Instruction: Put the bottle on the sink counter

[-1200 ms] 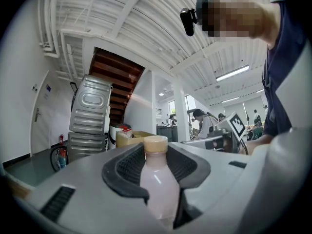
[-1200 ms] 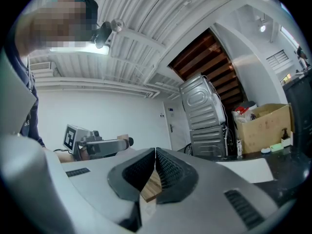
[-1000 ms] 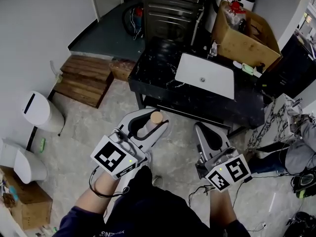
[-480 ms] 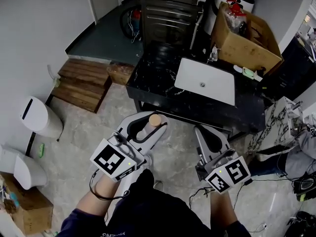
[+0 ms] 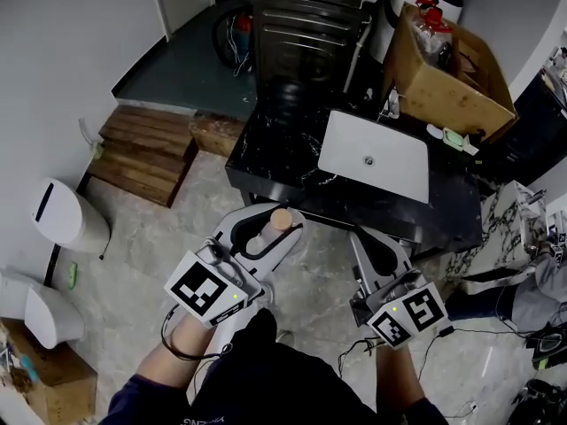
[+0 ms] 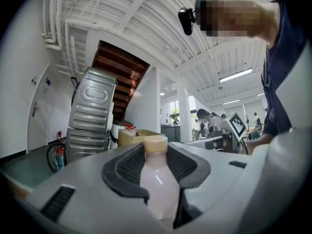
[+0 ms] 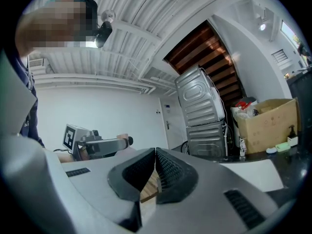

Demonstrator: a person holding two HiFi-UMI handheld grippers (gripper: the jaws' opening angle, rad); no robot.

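1. Nearest me, the left gripper (image 5: 264,234) is clamped on the pale milky plastic bottle with the tan cap (image 6: 158,178). Its dark pads press the bottle's sides and the cap stands clear above them.
2. Beside it, the right gripper (image 7: 155,165) has its jaws together with nothing between them.
3. I judge this to be the carry step. The bottle is in the air over the stone floor, short of the black marble sink counter (image 5: 282,142).
4. The next move calls for bringing the bottle over bare black top left of the white rectangular basin (image 5: 374,156). Then it needs lowering until the base rests before the jaws open.
5. Only the head view shows the counter's layout and the brown cardboard box (image 5: 450,73) at its far end. Only the gripper views show how the pads sit.
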